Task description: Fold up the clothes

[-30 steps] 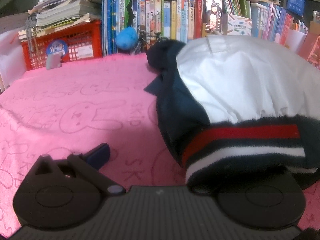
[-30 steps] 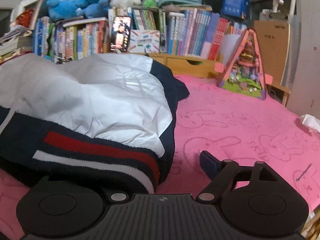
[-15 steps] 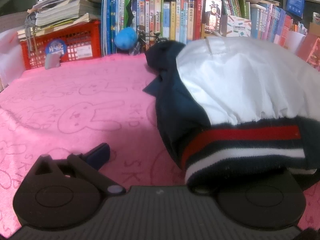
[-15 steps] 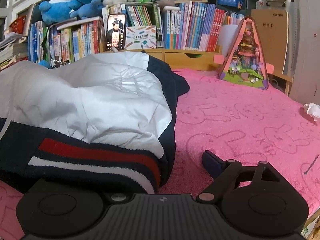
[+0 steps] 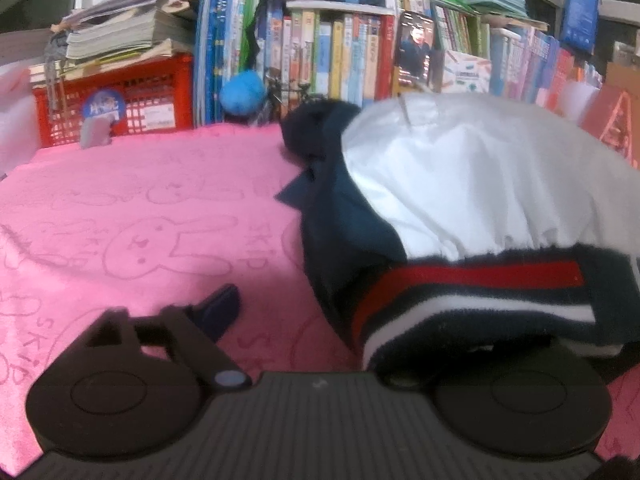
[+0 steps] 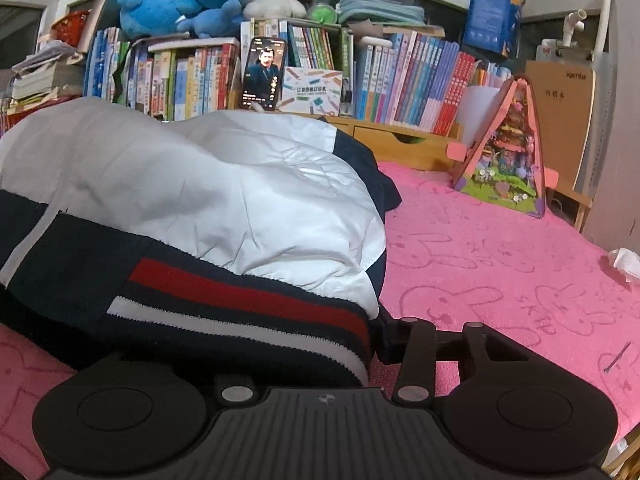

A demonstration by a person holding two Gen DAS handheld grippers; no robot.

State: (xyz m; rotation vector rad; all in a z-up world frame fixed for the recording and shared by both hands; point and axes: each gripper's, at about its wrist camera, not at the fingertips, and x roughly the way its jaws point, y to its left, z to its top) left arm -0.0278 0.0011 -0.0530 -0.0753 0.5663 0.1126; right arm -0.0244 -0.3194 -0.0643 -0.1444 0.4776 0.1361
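A white and navy jacket (image 5: 460, 184) lies bunched on the pink bunny-print blanket (image 5: 140, 208), its red-and-white striped hem (image 5: 472, 292) nearest me. My left gripper (image 5: 352, 320) straddles the hem's left corner and its jaws are closing. Its left finger (image 5: 220, 308) stands clear on the blanket; the other is hidden under the hem. In the right wrist view the jacket (image 6: 240, 200) fills the left half. My right gripper (image 6: 296, 344) is closing on the right end of the hem (image 6: 240, 300). Its right finger (image 6: 390, 340) touches the cloth; the left one is buried beneath it.
Books (image 5: 332, 48) line the back, with a red crate (image 5: 132, 100) at the left and a blue pompom (image 5: 242, 92). A phone (image 6: 262, 72) leans on the books. A triangular toy house (image 6: 508, 152) and a crumpled tissue (image 6: 624, 260) sit at the right.
The right gripper's visible finger has swung in leftward from the open blanket to the hem's edge. The left gripper's visible finger has crept slightly inward. The jacket has not shifted.
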